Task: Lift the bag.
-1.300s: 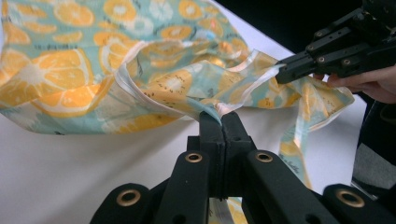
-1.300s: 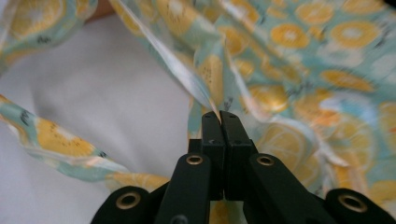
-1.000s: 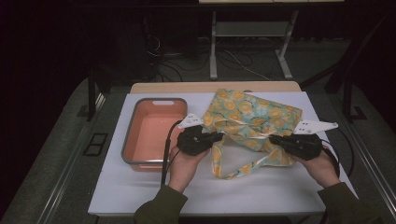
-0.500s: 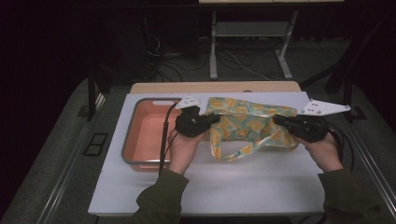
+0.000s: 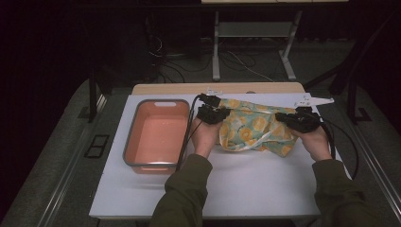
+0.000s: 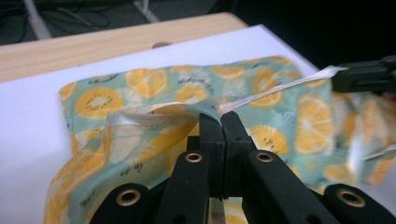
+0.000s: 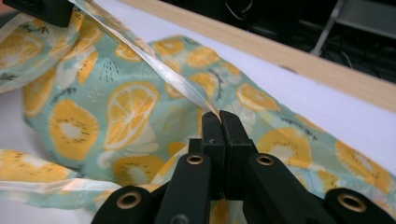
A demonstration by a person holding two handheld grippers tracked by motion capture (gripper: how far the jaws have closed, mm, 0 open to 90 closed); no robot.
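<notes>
One cloth, one tray, two grippers.
Your left gripper (image 6: 219, 116) and right gripper (image 7: 218, 114) each clamp the lemon-print cloth (image 5: 253, 127), stretched between them on the white table (image 5: 246, 184) beside the orange tray (image 5: 158, 135).

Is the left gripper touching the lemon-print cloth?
Touching. The left gripper view shows the left gripper with jaws shut on an edge of the lemon-print cloth.
</notes>
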